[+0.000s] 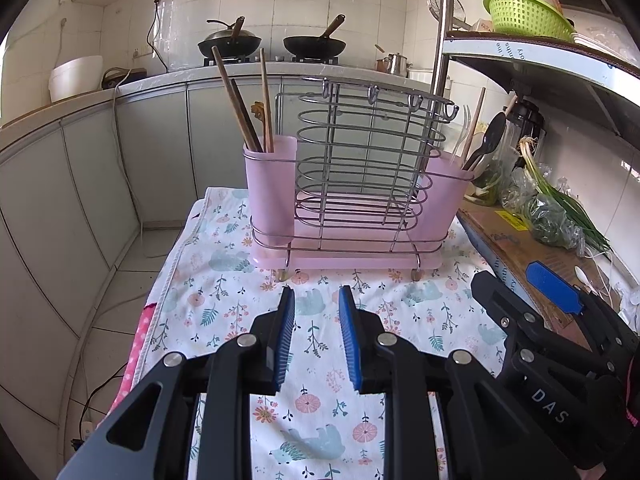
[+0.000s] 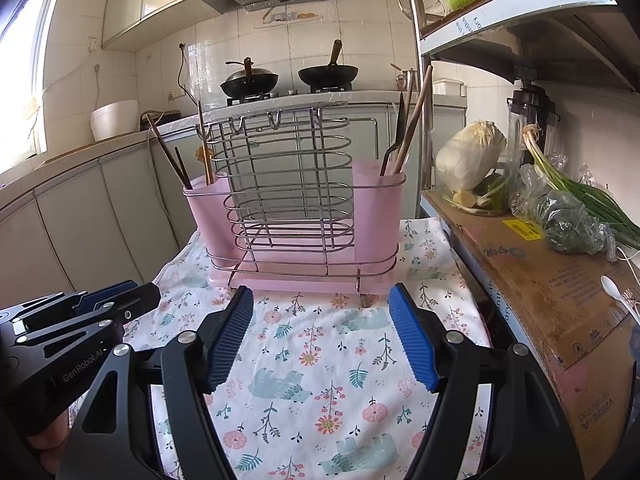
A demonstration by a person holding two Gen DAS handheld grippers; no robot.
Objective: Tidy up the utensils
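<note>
Utensil rack point(image 1: 344, 184) stands ahead of both grippers, left point(image 1: 316, 300) and right point(image 2: 320, 300), tilted downward, jaws parted, empty.

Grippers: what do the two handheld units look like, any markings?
Both are matte black angular linkage frames with silver pivot bolts and two fingers faced with ribbed blue pads. The left gripper shows white "GenRobot.AI" lettering on its body in the right wrist view. The right gripper carries white "DAS" letters in the left wrist view. No cables visible.
</note>
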